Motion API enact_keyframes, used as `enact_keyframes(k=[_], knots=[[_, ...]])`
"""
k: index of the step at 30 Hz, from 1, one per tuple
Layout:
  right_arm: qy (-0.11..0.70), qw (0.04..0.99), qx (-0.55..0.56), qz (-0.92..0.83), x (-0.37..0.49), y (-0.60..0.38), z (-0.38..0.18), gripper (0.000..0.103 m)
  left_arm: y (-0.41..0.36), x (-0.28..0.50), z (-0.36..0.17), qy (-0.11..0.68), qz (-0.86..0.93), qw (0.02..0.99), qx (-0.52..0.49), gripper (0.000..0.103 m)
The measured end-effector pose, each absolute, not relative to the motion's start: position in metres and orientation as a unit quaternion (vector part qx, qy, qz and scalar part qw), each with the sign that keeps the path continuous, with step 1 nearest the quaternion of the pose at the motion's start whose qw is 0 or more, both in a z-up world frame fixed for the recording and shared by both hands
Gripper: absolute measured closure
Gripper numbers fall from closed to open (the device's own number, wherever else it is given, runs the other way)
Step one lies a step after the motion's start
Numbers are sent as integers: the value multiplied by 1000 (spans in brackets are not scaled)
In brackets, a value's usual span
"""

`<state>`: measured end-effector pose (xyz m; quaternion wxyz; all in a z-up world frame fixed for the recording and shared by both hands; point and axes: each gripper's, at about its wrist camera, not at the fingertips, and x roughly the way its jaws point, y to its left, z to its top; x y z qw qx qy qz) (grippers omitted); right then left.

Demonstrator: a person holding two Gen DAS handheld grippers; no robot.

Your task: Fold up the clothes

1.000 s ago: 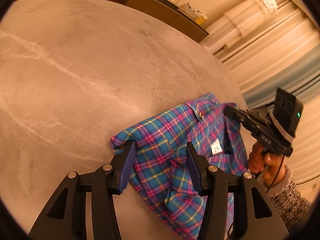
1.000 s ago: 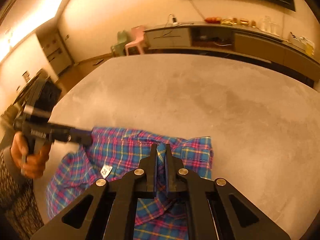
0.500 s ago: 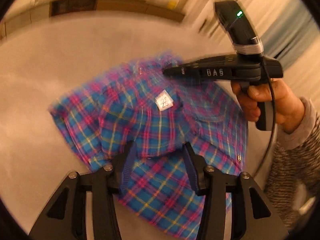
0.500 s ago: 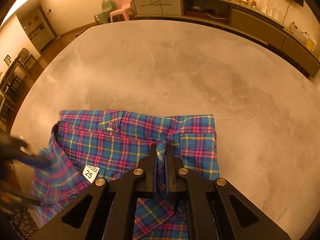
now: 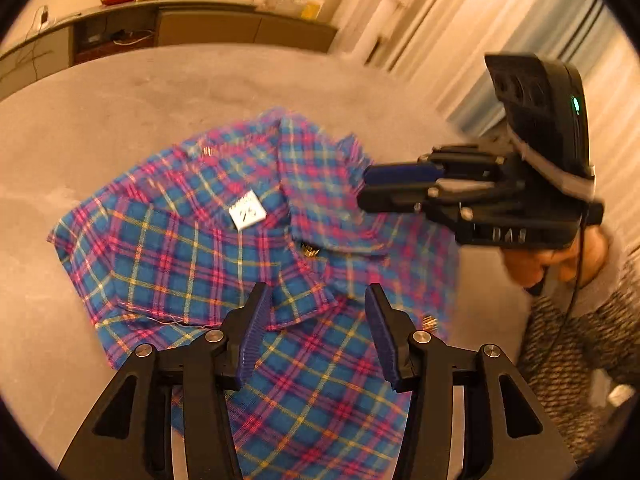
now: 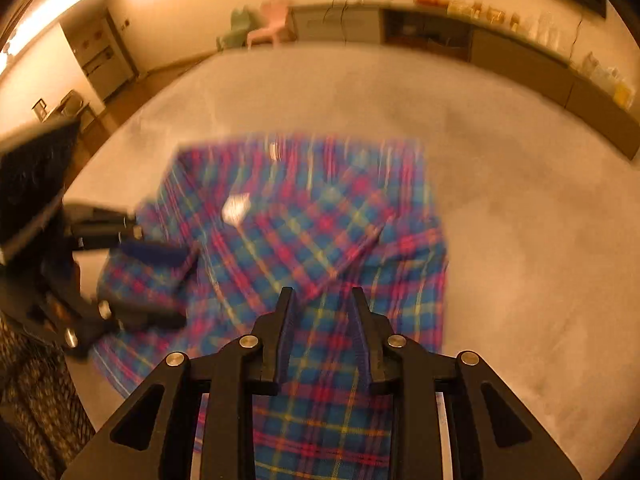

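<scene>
Left tongs (image 5: 314, 334): spread wide, nothing between the pads, hovering over the near half of the shirt (image 5: 208, 248). My read: the gap straddles the turned-over collar edge (image 5: 304, 312) so that edge can be pinched next, or it's simply clear of the cloth between folds. Cannot tell if the tips touch the fabric.

Shirt lies in a partly folded heap on the desk (image 5: 132, 96), toward the near edge, with layers lapped over each other. Woven plaid, blue ground with pink and yellow lines, thin and limp, and it creases softly. Seams and hems give the only stiff lines. A white size tag (image 5: 247, 215) sits face up near the middle, so the inside of the neck is showing. Small brass-looking buttons (image 5: 310, 249) sit near the collar. Likely to slide easily on the desk.

Desk: grey, stone-look, matte, with a rounded edge.

Right tongs (image 6: 322, 336): parted, narrower than the left, empty. In the left view they sit above the shirt's right side, level with the desk, not gripping. The right view is blurred, so fine contact is unreadable. Position suggests the right side is the next grab point for a fold across.

Pads on both tongs are blue and ribbed, on black plastic frames. Good bite on thin cloth, though they could catch two layers at once.
</scene>
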<state>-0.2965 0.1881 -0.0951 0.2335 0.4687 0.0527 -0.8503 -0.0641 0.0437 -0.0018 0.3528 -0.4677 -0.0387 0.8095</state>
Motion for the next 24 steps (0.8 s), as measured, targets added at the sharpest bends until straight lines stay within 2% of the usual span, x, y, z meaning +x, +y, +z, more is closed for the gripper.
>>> enact_keyframes(k=[2, 6, 12, 16, 19, 20, 24], knots=[[71, 245, 448, -857, -288, 175, -80, 74, 32, -66, 6, -64, 810, 361, -457, 52], [145, 261, 447, -843, -282, 140, -92, 73, 23, -74, 7, -119, 790, 396, -453, 52], [156, 264, 471, -827, -275, 137, -109, 73, 26, -91, -21, -128, 765, 402, -488, 53], [163, 267, 463, -830, -270, 133, -110, 70, 27, -78, -14, -115, 770, 406, -478, 53], [137, 253, 471, -834, -275, 136, -115, 72, 33, -63, -7, -84, 780, 405, -470, 53], [126, 245, 476, -835, -277, 138, -117, 73, 35, -57, -5, -74, 783, 404, -468, 58], [5, 238, 487, -840, -282, 174, -119, 76, 42, -37, 5, -34, 794, 401, -456, 61]])
